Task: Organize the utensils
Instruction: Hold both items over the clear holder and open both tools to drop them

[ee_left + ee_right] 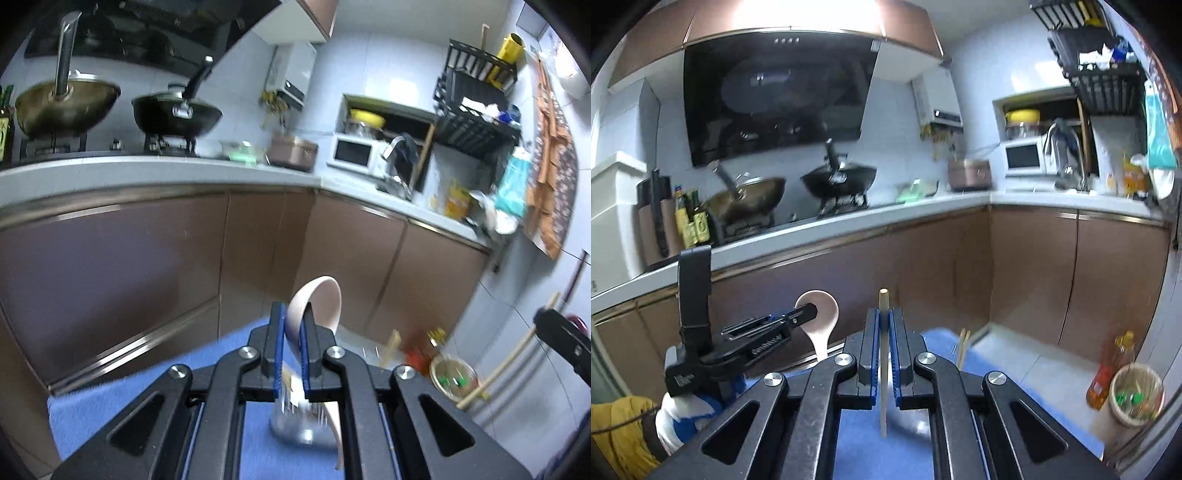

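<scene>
My left gripper [292,325] is shut on a pale pink spoon [320,299], bowl end up, handle hanging below the jaws. It holds it above a blue cloth [147,391]. A clear glass holder [299,424] shows blurred under the fingers. My right gripper [884,325] is shut on a wooden chopstick [883,369], held upright above the same blue cloth [857,443]. The left gripper [809,312] and its spoon [822,317] show to the left in the right wrist view. More chopsticks [962,347] stand beyond the right fingers.
Brown cabinets [147,258] under a white counter [147,170] run across the back. Two woks [177,114] sit on the stove. A microwave [351,153] and sink stand right. Oil bottles [1108,373] and a bin [1134,395] are on the floor at right.
</scene>
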Motion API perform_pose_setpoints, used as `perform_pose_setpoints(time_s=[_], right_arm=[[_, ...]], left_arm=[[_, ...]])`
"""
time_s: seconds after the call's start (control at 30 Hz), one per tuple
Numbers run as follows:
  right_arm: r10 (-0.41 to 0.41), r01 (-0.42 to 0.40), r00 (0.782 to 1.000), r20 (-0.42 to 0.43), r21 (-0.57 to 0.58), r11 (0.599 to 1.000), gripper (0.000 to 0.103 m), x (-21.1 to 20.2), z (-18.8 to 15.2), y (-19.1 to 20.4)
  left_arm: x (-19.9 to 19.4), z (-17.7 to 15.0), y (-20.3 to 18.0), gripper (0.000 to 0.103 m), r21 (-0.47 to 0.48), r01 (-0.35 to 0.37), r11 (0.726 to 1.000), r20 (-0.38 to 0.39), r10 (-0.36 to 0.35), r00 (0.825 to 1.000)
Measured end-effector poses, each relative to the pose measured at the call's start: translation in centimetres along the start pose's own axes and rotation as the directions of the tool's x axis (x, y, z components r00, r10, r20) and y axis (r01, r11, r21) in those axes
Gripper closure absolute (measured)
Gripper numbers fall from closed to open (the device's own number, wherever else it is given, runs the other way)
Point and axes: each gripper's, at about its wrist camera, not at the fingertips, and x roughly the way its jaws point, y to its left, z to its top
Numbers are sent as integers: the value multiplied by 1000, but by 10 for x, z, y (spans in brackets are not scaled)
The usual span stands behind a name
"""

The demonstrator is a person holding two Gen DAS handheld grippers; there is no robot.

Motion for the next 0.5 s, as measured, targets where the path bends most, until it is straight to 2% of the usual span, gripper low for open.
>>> perform_pose_setpoints(time_s=[0.13, 0.3, 0.5], right_arm=[[-49, 49, 998, 29, -23, 999, 97, 30, 4, -13], [-89, 90, 996, 27, -28, 996, 97, 64, -8, -28], [-106, 106, 994, -30, -24, 994, 97, 91, -41, -37]], left_arm=[[34, 6, -15, 96, 25, -73, 997, 65, 71, 995], [71, -10, -30, 96, 44, -142, 989, 114, 136, 984], [96, -43, -32, 94, 49, -151, 987, 96, 146, 985]])
